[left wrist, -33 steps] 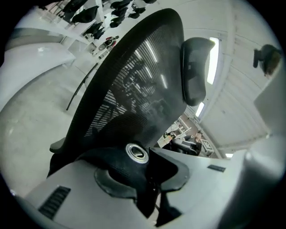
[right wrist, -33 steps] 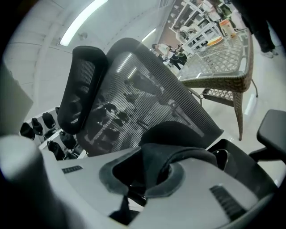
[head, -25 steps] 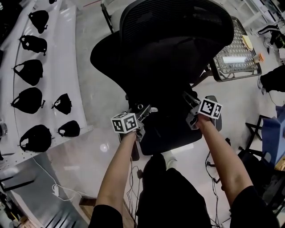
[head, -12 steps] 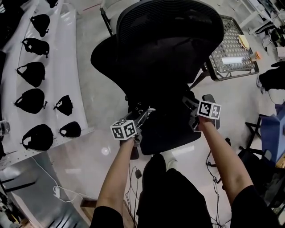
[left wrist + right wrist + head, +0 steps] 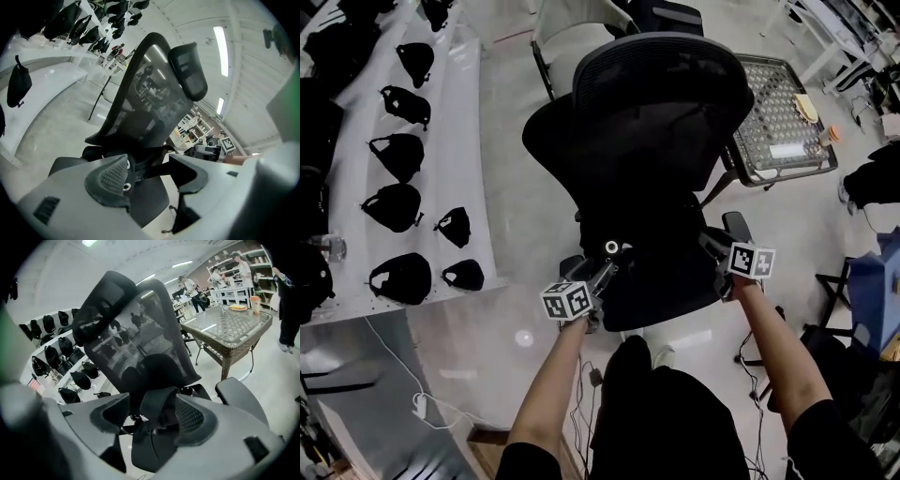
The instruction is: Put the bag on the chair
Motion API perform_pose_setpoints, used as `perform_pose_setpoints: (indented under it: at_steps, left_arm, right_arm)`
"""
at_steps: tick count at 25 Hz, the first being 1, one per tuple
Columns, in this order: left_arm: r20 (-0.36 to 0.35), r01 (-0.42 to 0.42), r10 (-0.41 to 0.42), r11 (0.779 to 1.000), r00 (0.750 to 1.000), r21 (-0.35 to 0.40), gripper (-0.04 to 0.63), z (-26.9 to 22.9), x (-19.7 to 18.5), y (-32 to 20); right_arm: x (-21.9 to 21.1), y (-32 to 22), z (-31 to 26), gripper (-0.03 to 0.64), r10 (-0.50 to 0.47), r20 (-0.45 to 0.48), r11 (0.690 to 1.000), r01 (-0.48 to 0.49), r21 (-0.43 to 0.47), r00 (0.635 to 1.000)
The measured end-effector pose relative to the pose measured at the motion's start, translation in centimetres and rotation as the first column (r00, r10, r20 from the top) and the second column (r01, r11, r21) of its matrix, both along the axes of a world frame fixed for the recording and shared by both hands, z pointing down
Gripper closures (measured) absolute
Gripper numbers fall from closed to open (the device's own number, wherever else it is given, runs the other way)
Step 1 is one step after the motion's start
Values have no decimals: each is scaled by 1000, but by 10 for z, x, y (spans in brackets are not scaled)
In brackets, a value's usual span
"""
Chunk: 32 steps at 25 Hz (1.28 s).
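While the black bag (image 5: 649,246) lies on the seat of the black mesh chair (image 5: 661,103), close to its backrest, the two grippers hang one at each side of the seat. The left gripper (image 5: 149,169) has its jaws wide, having just been opening, and a bag strap (image 5: 151,158) crosses the gap unpinched. The right gripper (image 5: 151,412) likewise stands wide after just opening, with a loop of strap (image 5: 158,404) loose between its jaws, beside one pad.

Bag (image 5: 637,246) on chair (image 5: 661,103) seat, shelf (image 5: 473,159) left of chair, table (image 5: 764,103) right.
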<state>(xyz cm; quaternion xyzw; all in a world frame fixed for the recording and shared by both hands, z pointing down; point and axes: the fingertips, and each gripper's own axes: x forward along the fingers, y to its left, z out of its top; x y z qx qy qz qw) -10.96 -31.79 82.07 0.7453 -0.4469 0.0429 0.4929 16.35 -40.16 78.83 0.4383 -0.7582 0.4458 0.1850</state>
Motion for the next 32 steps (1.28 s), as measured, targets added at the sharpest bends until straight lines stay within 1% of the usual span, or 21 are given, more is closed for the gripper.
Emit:
perform_pose_setpoints:
  at_steps: [3, 6, 9, 13, 16, 19, 22, 25, 28, 29, 31, 32]
  left_arm:
    - [0, -8, 8, 999, 1000, 44, 341, -34, 1, 18]
    - [6, -10, 10, 996, 1000, 92, 341, -71, 4, 50]
    - [-7, -3, 4, 989, 1000, 145, 341, -111, 16, 81]
    - [-30, 30, -24, 976, 999, 218, 341, -166, 27, 120]
    - [-32, 23, -15, 963, 999, 267, 341, -201, 38, 150]
    - [-27, -5, 14, 948, 1000, 318, 342, -232, 54, 176]
    - [0, 2, -2, 935, 1000, 354, 344, -260, 64, 187]
    - [21, 26, -37, 917, 999, 397, 345, -287, 75, 190]
    - [48, 66, -98, 892, 994, 447, 346, -310, 89, 183]
    - [61, 83, -125, 883, 990, 462, 354, -317, 95, 179]
    - [90, 119, -184, 867, 979, 484, 397, -330, 107, 171]
    - [110, 137, -216, 861, 970, 490, 418, -336, 113, 168]
  right_arm:
    - [-5, 23, -31, 321, -29, 23, 999, 28, 28, 999]
    - [-5, 56, -62, 321, -44, 59, 998, 42, 36, 997]
    - [-7, 87, -112, 321, -75, 86, 993, 67, 99, 993]
    - [-4, 133, -163, 322, -99, 107, 983, 80, 166, 989]
    - [-1, 167, -198, 330, -92, 135, 977, 63, 205, 987]
    - [7, 192, -221, 345, -81, 166, 977, 45, 211, 983]
    - [11, 199, -238, 369, -106, 192, 973, 62, 223, 976]
    - [16, 201, -258, 407, -167, 205, 955, 107, 277, 964]
    - [23, 191, -279, 450, -248, 218, 925, 164, 342, 944]
    - [26, 185, -285, 472, -274, 211, 912, 184, 365, 938]
    - [34, 175, -298, 528, -323, 184, 885, 227, 407, 929]
    - [38, 172, -303, 542, -343, 166, 871, 247, 424, 925]
